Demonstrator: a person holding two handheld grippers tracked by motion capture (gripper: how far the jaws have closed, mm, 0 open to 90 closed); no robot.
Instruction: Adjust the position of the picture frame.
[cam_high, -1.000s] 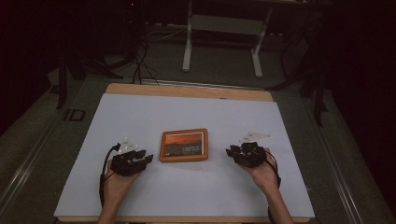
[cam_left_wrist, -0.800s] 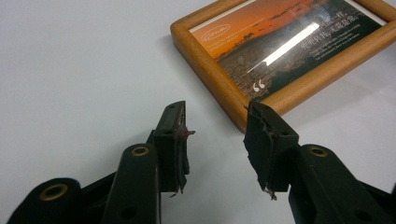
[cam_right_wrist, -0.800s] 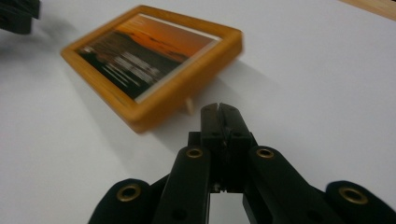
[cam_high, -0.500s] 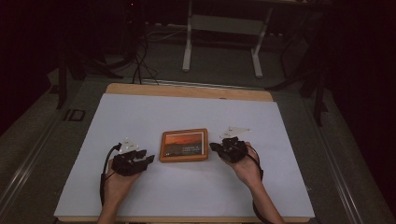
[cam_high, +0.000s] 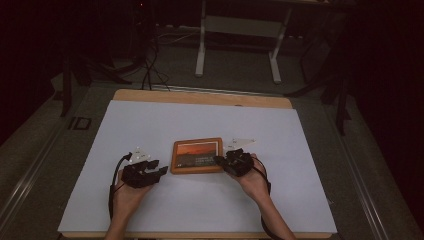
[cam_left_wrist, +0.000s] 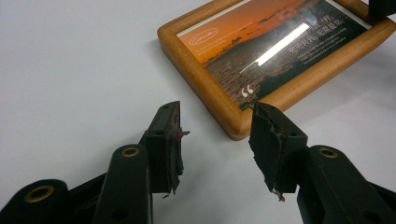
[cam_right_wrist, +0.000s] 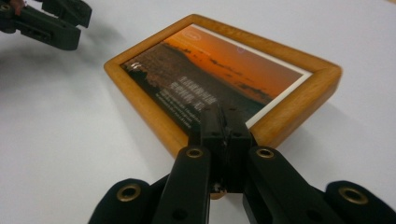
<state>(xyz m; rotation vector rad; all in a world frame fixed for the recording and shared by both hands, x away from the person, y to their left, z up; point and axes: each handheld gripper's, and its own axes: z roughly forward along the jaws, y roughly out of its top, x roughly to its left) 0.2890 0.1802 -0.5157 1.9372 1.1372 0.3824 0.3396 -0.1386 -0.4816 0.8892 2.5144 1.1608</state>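
1. White sheet (cam_high: 200, 200) covers the table; the floor around it is dark, with a desk frame (cam_high: 237, 45) beyond the far edge.
2. A wooden picture frame (cam_high: 197, 155) lies flat near the middle of the sheet, between the two grippers.
3. The right gripper (cam_high: 221, 160) sits at the frame's right short edge. In the right gripper view its jaws are pressed together over the near rim (cam_right_wrist: 261, 128) of the frame (cam_right_wrist: 219, 74), with nothing seen between them; whether they touch the wood cannot be told.
4. The left gripper (cam_high: 162, 171) rests just off the frame's near-left corner. In the left gripper view its jaws stand apart, and that corner (cam_left_wrist: 238, 128) lies just beyond the gap, untouched.
5. The gripper views show a sunset photo with white lettering and a strip of glare on the glass (cam_left_wrist: 278, 44); the high view gives an orange and dark picture with no legible text.
6. The frame's long axis runs left to right across the table, and the orange sky is on the far side.
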